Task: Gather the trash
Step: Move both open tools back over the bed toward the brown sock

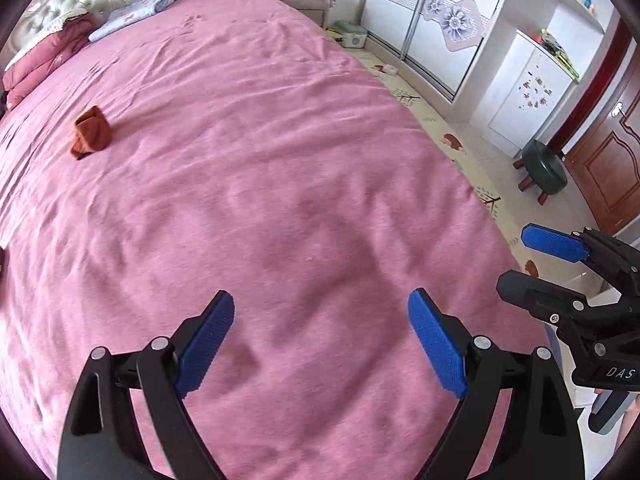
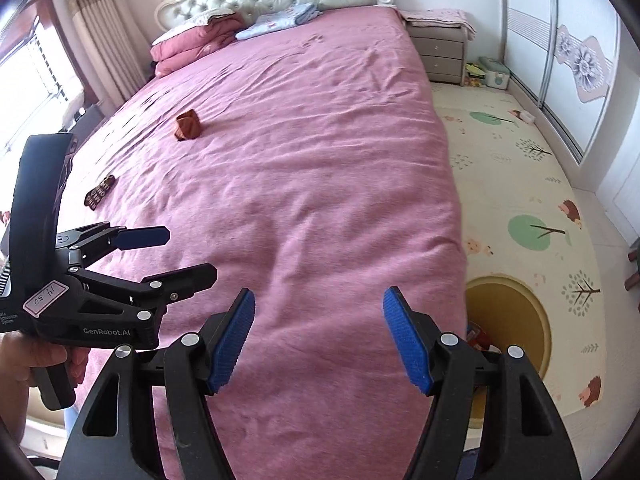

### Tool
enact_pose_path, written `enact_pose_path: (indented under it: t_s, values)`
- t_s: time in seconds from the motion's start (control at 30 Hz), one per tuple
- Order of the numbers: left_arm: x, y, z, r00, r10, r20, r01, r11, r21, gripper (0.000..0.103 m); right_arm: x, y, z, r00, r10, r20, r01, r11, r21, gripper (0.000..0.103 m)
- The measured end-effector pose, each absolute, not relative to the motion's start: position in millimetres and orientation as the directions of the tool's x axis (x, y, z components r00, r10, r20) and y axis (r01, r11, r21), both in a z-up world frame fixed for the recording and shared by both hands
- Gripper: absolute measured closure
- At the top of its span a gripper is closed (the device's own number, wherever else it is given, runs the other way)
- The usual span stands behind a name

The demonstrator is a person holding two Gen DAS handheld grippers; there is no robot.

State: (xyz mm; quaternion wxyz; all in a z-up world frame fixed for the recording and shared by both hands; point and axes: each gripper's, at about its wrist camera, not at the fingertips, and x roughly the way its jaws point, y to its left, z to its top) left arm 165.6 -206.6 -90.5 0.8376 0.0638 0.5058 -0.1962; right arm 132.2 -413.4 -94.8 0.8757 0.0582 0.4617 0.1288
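A: Dark patterned wrapper point(image 2: 99, 192) near the bed's window edge, brown crumpled scrap point(image 2: 188, 125) further in on the pink bedspread point(image 2: 320, 160)?

B: Yes. Left gripper point(image 1: 321, 342) spread wide, empty, poised above. Right gripper point(image 2: 319, 340) likewise apart, empty. Yellow bin point(image 2: 516, 336) beside the bed, probably for drop-off.

pink bed point(image 2: 320, 200): brown wrapper point(image 2: 188, 125), dark packet point(image 2: 99, 192), folded bedding point(image 2: 192, 42).
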Motion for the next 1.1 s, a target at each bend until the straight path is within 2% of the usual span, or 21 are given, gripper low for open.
enact_pose_path:
  t_s: [0.47, 0.7, 1.1]
  values:
    - [183, -42, -81, 0.507, -0.16, -0.847, 0.214, 0.975, -0.056, 0.014, 179, -256, -86, 0.491, 0.353, -0.797, -0.352, 0.917, 0.189, 0.038]
    - [195, 28, -82, 0.527, -0.086, -0.845, 0.151, 0.988, -0.006, 0.014, 202, -196, -88, 0.469, 0.377, -0.799, -0.392, 0.899, 0.194, 0.038]
    - [240, 133, -101, 0.532, -0.018, -0.846, -0.012, 1.0, -0.029, 0.014, 239, -126, -94, 0.442, 0.404, -0.801, -0.445, 0.874, 0.195, 0.038]
